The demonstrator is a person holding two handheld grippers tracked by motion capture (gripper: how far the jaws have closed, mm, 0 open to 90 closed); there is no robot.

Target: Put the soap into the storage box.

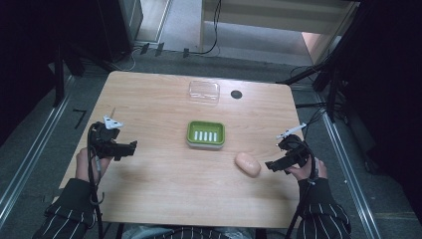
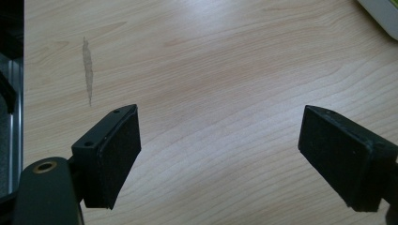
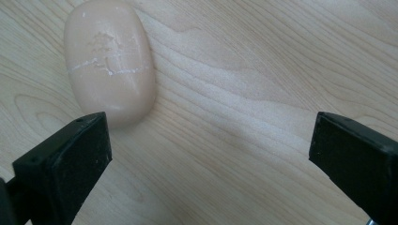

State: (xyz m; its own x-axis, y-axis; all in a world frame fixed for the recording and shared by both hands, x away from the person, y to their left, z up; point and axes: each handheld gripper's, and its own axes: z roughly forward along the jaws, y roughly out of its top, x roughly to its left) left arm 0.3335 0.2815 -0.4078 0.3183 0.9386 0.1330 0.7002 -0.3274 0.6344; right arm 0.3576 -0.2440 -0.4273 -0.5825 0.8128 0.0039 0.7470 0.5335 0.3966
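Green soap dish (image 2: 382, 14) is getting cut off at 1 o'clock corner in left gripper view, just a sliver showing. Soap bar (image 3: 110, 61) top is running off at 11 o'clock in right gripper view. Clear lid (image 1: 204, 91) contents too small to tell.

The light wooden table (image 1: 164, 189) stands on grey carpet floor (image 1: 30, 134). Metal floor rails (image 1: 27, 162) run along both sides of the table. Beyond its far edge, black cables (image 1: 211, 42) trail beside pale furniture (image 1: 268, 22)

Green tray (image 1: 205, 133), peach soap (image 1: 248, 164), pinstriped sleeves (image 1: 69, 209)
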